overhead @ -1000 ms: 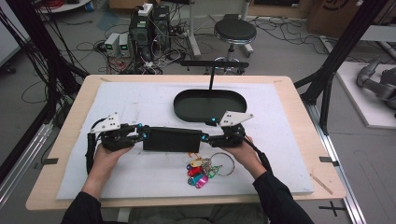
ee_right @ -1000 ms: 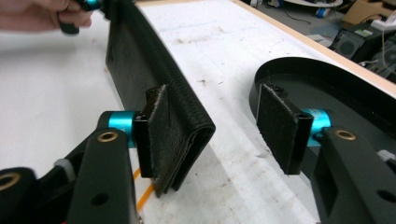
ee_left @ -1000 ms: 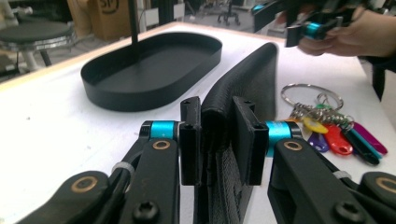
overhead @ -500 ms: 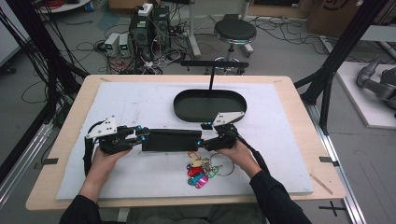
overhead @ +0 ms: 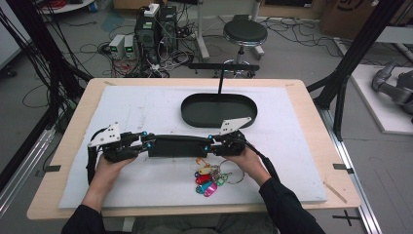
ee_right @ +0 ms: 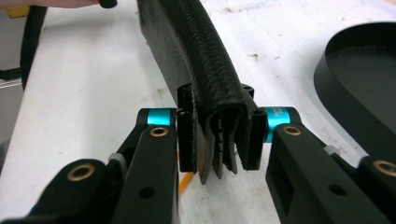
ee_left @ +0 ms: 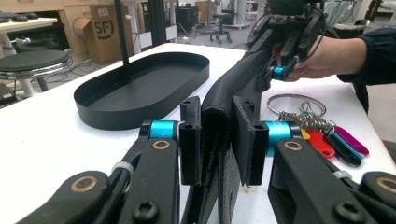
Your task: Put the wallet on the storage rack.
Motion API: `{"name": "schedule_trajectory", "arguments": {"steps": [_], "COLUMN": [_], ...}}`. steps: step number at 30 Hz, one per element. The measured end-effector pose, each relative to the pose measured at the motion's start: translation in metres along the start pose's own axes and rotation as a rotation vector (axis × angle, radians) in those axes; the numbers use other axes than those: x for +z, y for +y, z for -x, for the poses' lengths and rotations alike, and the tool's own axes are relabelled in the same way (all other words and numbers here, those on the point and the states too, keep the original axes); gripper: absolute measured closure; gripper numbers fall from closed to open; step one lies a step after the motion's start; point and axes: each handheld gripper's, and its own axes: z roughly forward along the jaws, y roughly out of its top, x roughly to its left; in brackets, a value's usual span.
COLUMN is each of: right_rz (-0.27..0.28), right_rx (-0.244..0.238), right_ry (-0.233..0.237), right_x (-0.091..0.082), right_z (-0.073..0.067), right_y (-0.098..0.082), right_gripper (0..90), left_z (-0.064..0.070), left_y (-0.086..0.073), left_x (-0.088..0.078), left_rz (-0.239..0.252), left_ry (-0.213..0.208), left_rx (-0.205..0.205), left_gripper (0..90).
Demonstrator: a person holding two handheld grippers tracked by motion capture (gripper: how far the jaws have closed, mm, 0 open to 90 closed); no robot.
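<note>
Nearest, a bunch of keys with coloured tags point(overhead: 210, 179) lay on the white mat point(overhead: 146, 105) covering the wooden table point(overhead: 311, 92). Just beyond it, the black wallet point(overhead: 178, 145) was held off the mat, spanning both grippers. The left gripper point(overhead: 146, 145) was clenched on one end. The right gripper point(overhead: 210, 144) had just been closing its jaws, which clamped the other end. Farther off sat the black oval tray point(overhead: 192, 113); beyond the table stood a stool point(overhead: 245, 33) and electronics among floor cables. The right gripper view exposed the wallet's point(ee_right: 205, 60) layered edge. The left gripper view showed a cardboard box point(ee_left: 106, 32) lettered "SF".
</note>
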Motion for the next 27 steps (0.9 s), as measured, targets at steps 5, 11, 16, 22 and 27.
{"name": "schedule_trajectory", "arguments": {"steps": [5, 11, 16, 22, 27], "right_rz": [0.006, 0.036, 0.061, 0.091, 0.106], "right_rx": [-0.021, -0.032, -0.025, -0.009, -0.004], "right_ry": [-0.011, -0.018, -0.039, -0.091, -0.122], "right_x": [-0.005, -0.01, -0.018, -0.035, -0.046], "right_z": [-0.003, -0.005, -0.003, 0.005, 0.01], "right_y": [0.002, 0.004, 0.005, 0.004, 0.004], "right_gripper": [75.7, 76.2, 76.4, 76.3, 76.4], "left_z": [0.0, -0.002, -0.006, -0.009, -0.008], "left_y": [-0.001, -0.003, -0.003, -0.006, -0.007], "left_x": [0.002, 0.004, 0.0, -0.004, -0.003], "left_rz": [-0.019, -0.043, -0.025, -0.024, -0.025], "left_ry": [0.027, 0.081, 0.129, 0.166, 0.178], "left_rx": [-0.015, -0.06, -0.125, -0.176, -0.188], "left_gripper": [69.0, 53.6, 39.8, 30.2, 26.8]}}
